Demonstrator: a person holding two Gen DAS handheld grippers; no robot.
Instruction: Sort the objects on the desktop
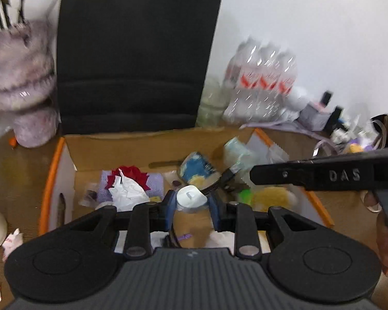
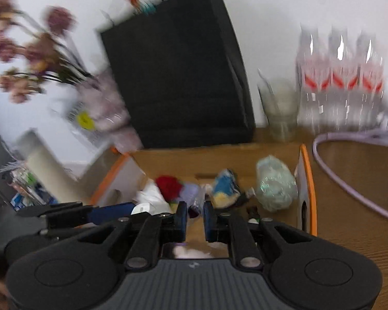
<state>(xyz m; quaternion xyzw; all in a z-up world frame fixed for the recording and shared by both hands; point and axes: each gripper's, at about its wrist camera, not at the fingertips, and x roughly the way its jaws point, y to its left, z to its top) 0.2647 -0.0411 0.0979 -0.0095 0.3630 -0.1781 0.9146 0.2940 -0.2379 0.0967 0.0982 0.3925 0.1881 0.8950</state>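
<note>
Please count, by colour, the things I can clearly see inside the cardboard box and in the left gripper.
White: 2, the charger in the left gripper, and crumpled paper.
Red: 1, the flower.
Blue and yellow: 1, the plush toy.
Pale green: 1, the wrapped packet.
Total: 5

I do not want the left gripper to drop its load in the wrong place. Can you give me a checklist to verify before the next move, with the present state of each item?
1. Left gripper holds the white plug between its fingers: ok.
2. White plug is above the open cardboard box: ok, the box contents show behind and below it.
3. Landing spot under the plug is free: cannot tell, the gripper body hides it.
4. Right gripper carries nothing: ok, its jaws stand slightly apart with nothing seen between them.
5. The two grippers are clear of each other: cannot tell, they are close together over the box.
6. Pictures are sharp enough to aim: not ok, both are blurred.
</note>
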